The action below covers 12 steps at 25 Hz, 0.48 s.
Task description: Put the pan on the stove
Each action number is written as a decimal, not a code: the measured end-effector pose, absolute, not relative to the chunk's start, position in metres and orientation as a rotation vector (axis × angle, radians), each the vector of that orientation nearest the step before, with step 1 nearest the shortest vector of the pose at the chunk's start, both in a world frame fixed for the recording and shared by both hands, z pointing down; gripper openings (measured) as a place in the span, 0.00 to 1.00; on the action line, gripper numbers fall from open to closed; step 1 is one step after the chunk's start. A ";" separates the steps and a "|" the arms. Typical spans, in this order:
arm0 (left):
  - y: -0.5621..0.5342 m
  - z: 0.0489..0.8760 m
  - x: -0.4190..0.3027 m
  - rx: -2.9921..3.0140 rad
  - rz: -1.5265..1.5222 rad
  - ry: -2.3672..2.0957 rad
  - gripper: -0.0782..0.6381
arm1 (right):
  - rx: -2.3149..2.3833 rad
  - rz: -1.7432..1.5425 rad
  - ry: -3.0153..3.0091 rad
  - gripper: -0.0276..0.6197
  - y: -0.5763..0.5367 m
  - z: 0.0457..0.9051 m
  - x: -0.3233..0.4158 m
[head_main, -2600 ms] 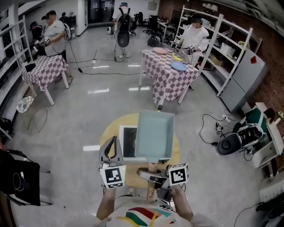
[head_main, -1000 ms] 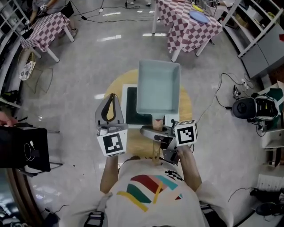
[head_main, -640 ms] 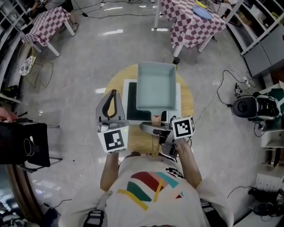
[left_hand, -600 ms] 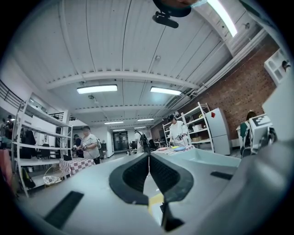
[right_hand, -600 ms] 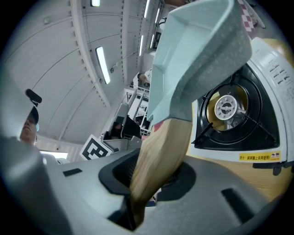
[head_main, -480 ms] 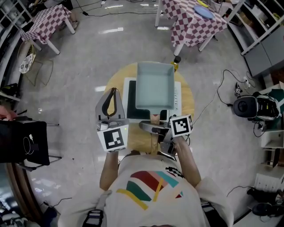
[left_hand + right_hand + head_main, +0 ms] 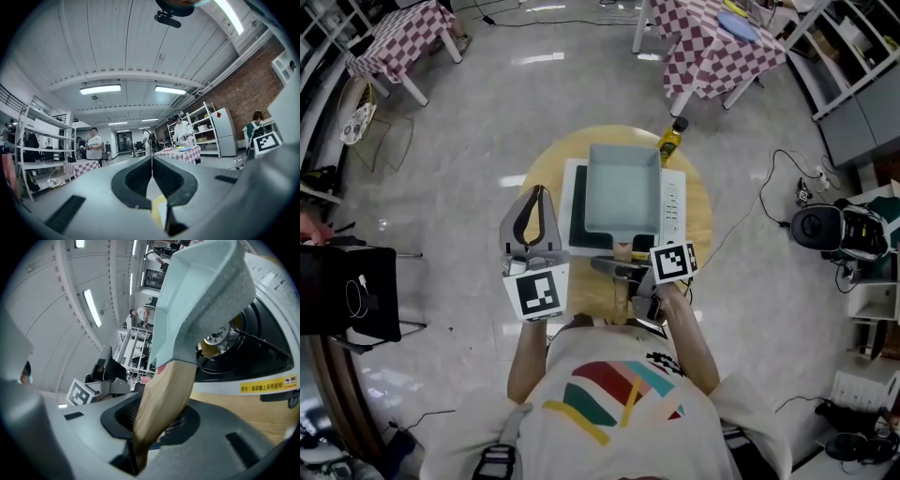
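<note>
Head cam: high above the person, looks steeply down on round light-wood table [image 7: 546, 183] w/ white flat stove [image 7: 673, 202]. Left gripper view: faces level across the room to red-white checkered table [image 7: 177, 152], also at head view's top edge. Right gripper view: rolled sideways, v. close on pale-green square pan [image 7: 201, 301]; shares stove w/ head view.

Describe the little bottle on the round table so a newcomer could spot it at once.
Start at the round wooden table before the person, which bears a white stove with a pale blue square pan over it. The bottle stands by the stove's far right corner: yellow, dark-capped, the only upright thing there.
</note>
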<state>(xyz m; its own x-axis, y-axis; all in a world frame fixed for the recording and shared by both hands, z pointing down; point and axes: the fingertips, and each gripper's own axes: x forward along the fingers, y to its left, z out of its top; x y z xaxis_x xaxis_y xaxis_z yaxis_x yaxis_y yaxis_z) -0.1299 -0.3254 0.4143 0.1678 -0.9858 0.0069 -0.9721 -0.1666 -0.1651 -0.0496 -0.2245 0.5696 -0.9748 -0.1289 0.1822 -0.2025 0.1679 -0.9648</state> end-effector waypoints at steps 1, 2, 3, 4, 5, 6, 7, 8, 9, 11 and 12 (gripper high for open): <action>-0.325 0.414 -0.131 -2.301 -0.171 1.948 0.12 | 0.337 1.983 -2.337 0.17 -0.223 0.573 -0.050; -0.324 0.415 -0.133 -2.298 -0.174 1.952 0.12 | 0.338 1.992 -2.325 0.17 -0.222 0.577 -0.051; -0.324 0.415 -0.134 -2.295 -0.176 1.957 0.12 | 0.338 1.996 -2.316 0.17 -0.221 0.580 -0.051; -0.324 0.416 -0.136 -2.292 -0.179 1.961 0.12 | 0.337 1.998 -2.309 0.17 -0.221 0.583 -0.052; -0.324 0.416 -0.137 -2.291 -0.182 1.965 0.12 | 0.336 2.000 -2.303 0.17 -0.220 0.586 -0.053; -0.323 0.417 -0.138 -2.290 -0.185 1.968 0.12 | 0.335 2.003 -2.297 0.17 -0.220 0.588 -0.053; -0.323 0.418 -0.139 -2.290 -0.189 1.971 0.12 | 0.335 2.005 -2.292 0.17 -0.220 0.590 -0.054; -0.322 0.418 -0.139 -2.289 -0.191 1.973 0.12 | 0.335 2.009 -2.286 0.17 -0.219 0.592 -0.054; -0.322 0.418 -0.140 -2.288 -0.192 1.975 0.12 | 0.335 2.014 -2.281 0.17 -0.219 0.594 -0.054; -0.320 0.418 -0.141 -2.283 -0.189 1.977 0.12 | 0.335 2.023 -2.269 0.17 -0.218 0.599 -0.054; -0.320 0.418 -0.141 -2.281 -0.188 1.979 0.12 | 0.336 2.025 -2.263 0.17 -0.218 0.601 -0.054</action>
<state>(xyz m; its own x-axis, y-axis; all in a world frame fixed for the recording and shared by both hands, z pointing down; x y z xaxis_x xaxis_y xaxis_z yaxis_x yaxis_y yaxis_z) -0.1414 -0.3195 0.4178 0.1399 -0.9900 0.0181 -0.9756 -0.1409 -0.1683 -0.0545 -0.2177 0.6010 -0.9721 -0.1054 0.2095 -0.2199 0.0991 -0.9705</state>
